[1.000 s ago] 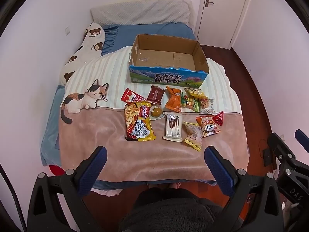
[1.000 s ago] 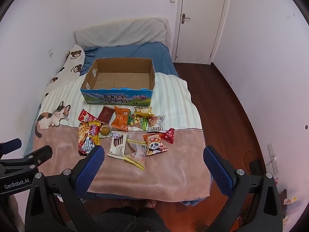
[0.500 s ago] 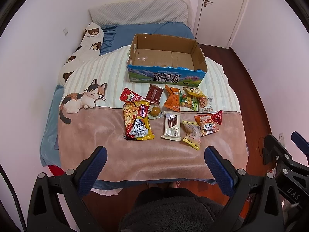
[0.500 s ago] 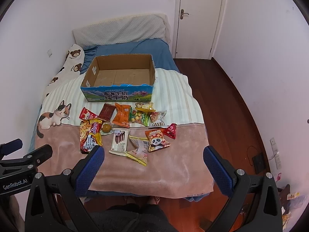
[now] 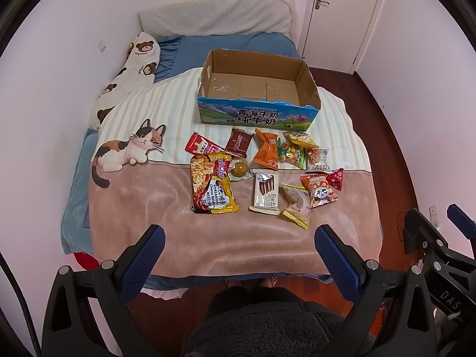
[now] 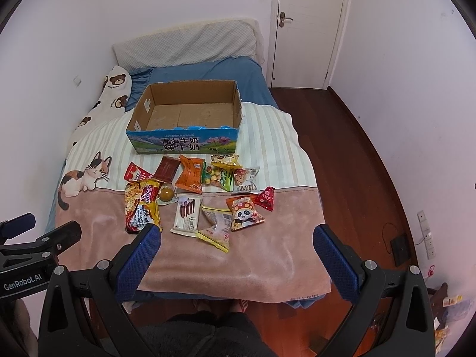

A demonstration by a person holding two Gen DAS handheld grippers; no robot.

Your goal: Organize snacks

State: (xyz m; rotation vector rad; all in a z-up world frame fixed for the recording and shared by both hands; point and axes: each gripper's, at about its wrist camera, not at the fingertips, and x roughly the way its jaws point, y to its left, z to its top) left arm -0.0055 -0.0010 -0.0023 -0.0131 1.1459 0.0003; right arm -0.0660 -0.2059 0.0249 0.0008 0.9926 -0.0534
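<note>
We have put nothing away yet: the snacks (image 5: 261,169) all lie on the bed (image 5: 148,208) before the empty box (image 5: 255,95), and our left tool (image 5: 239,251) and right tool (image 6: 236,250) hang wide open, holding nothing.

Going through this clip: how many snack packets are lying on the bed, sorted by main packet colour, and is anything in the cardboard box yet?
Red or dark red packets: 3
Orange packets: 2
Yellow packets: 3
Green packet: 1
White or clear packets: 3
Total on the blanket: 12
Inside the cardboard box: 0
</note>
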